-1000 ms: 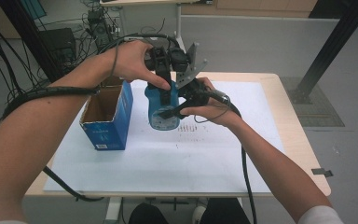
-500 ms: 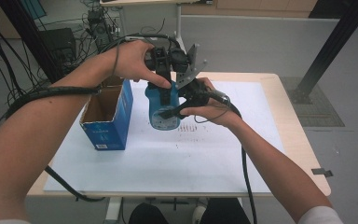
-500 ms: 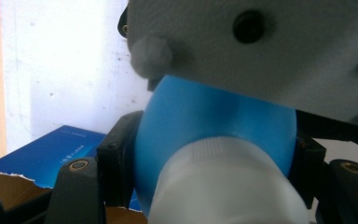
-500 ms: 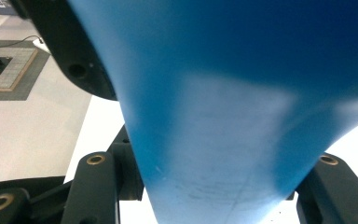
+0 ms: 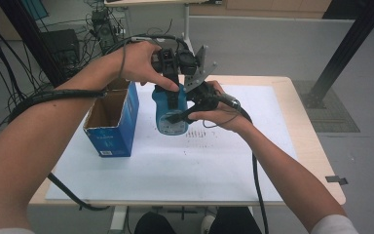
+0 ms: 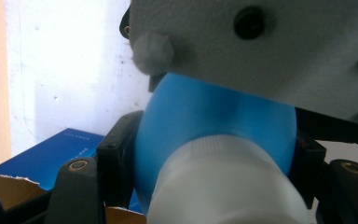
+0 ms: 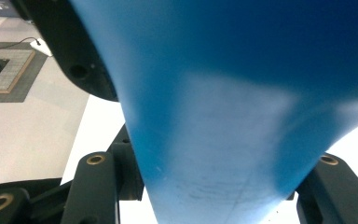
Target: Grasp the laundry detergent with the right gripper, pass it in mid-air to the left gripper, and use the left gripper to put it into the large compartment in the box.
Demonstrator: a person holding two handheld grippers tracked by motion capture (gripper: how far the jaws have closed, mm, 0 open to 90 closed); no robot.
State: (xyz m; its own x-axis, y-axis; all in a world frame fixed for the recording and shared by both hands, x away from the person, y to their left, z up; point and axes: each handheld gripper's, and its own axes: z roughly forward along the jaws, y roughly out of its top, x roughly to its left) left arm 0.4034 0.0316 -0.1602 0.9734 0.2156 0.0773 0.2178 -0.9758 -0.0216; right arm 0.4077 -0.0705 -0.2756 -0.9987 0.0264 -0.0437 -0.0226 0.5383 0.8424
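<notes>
With the blue bottle (image 5: 171,111) held above the white sheet (image 5: 224,161) beside the open box (image 5: 111,117), the left gripper (image 5: 175,85) clamps its neck and the right gripper (image 5: 187,113) its body, so 2 grips likely precede uncapping or boxing it.

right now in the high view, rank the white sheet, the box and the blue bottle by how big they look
1. white sheet, by far the largest
2. box
3. blue bottle, held up off the table by both grippers and so nearer the camera; it may look bigger than it is.
</notes>
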